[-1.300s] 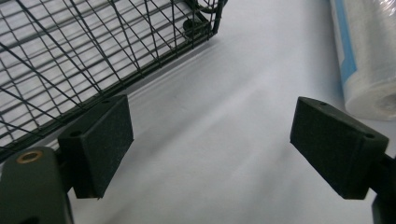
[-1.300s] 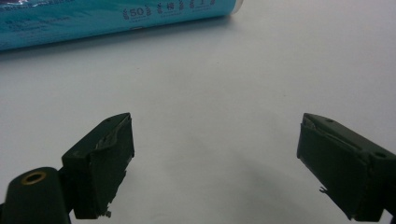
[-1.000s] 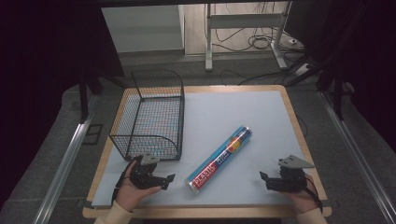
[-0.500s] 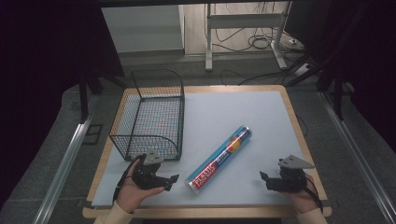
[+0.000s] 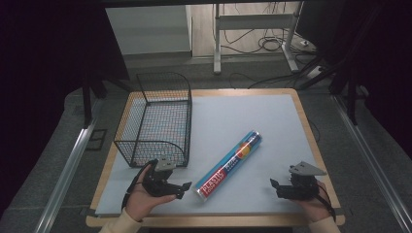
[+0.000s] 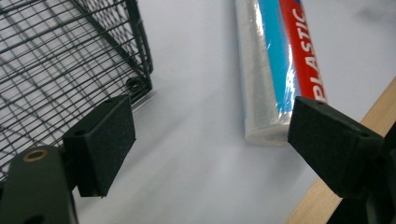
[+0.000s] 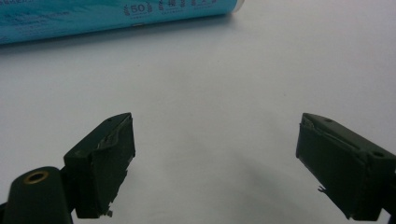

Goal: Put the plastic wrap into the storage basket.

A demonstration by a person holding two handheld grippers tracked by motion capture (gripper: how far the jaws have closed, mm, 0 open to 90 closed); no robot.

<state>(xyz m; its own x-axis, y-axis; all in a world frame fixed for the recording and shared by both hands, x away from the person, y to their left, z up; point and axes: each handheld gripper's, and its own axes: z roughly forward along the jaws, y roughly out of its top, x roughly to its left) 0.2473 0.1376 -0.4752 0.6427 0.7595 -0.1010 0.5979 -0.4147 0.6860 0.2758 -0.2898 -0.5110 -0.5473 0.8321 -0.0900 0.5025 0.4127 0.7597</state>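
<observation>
Left hand-held gripper (image 5: 187,187): held low near the front edge, jaws spread wide and holding nothing, aimed at the near end of the roll.
Seen along the left jaws: the roll's clear-wrapped end lies just beyond the right-hand jaw, and the basket's corner stands beyond the left-hand jaw.
Right hand-held gripper (image 5: 273,187): at the front right, jaws wide apart and bare, well apart from the roll.
Plastic wrap roll (image 5: 228,166): lying flat and slanted mid-tabletop, red end nearest the left hand-held gripper, blue end farther back.
Wire basket (image 5: 158,119): black mesh, upright at the left, just beside the roll's near end.
Tabletop (image 5: 252,114): pale blue-grey sheet, wooden rim.
</observation>
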